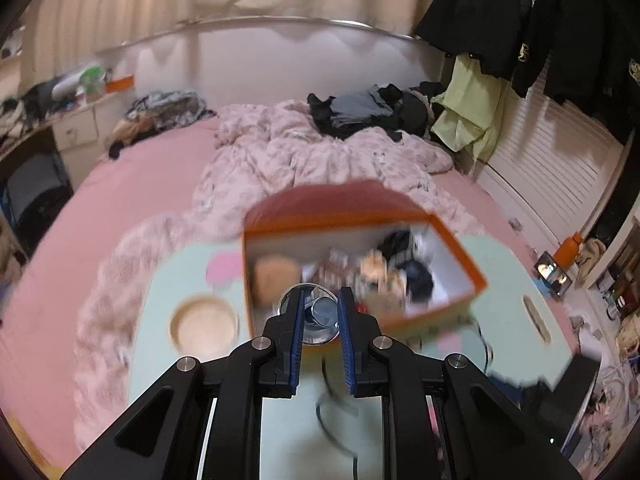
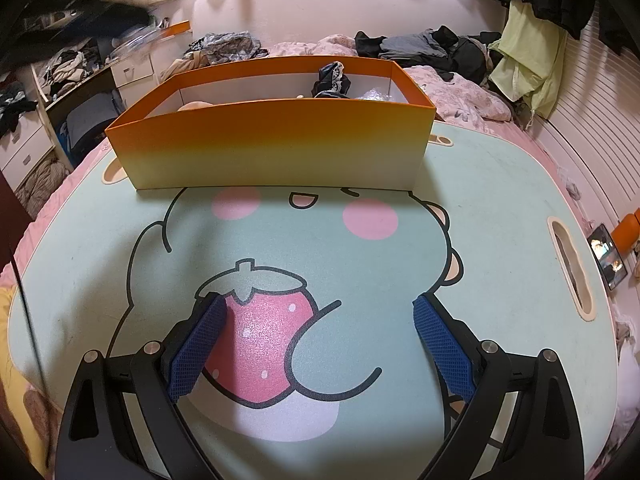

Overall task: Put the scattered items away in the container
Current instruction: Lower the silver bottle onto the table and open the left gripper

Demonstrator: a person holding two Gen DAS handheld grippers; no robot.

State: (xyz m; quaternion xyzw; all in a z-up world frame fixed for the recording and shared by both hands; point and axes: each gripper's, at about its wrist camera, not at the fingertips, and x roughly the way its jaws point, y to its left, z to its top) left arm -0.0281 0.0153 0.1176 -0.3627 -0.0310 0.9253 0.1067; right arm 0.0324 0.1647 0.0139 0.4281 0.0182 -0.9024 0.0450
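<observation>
An orange box [image 1: 448, 236] stands on a mint-green lap table [image 1: 504, 304]; it holds several small items, dark cloth and a tan round thing. My left gripper [image 1: 319, 300] is shut on a shiny metal and glass cup [image 1: 320, 320], held above the table at the box's near wall. The view is blurred by motion. In the right wrist view the orange box [image 2: 272, 144] stands at the table's far side. My right gripper [image 2: 316, 312] is open and empty, low over the strawberry drawing on the table [image 2: 500, 208].
A round cup hole [image 1: 203, 326] sits in the table left of the box, a slot handle [image 2: 570, 266] at its right edge. The table rests on a pink bed with a crumpled quilt [image 1: 304, 152] and clothes. A phone [image 2: 608, 258] lies to the right.
</observation>
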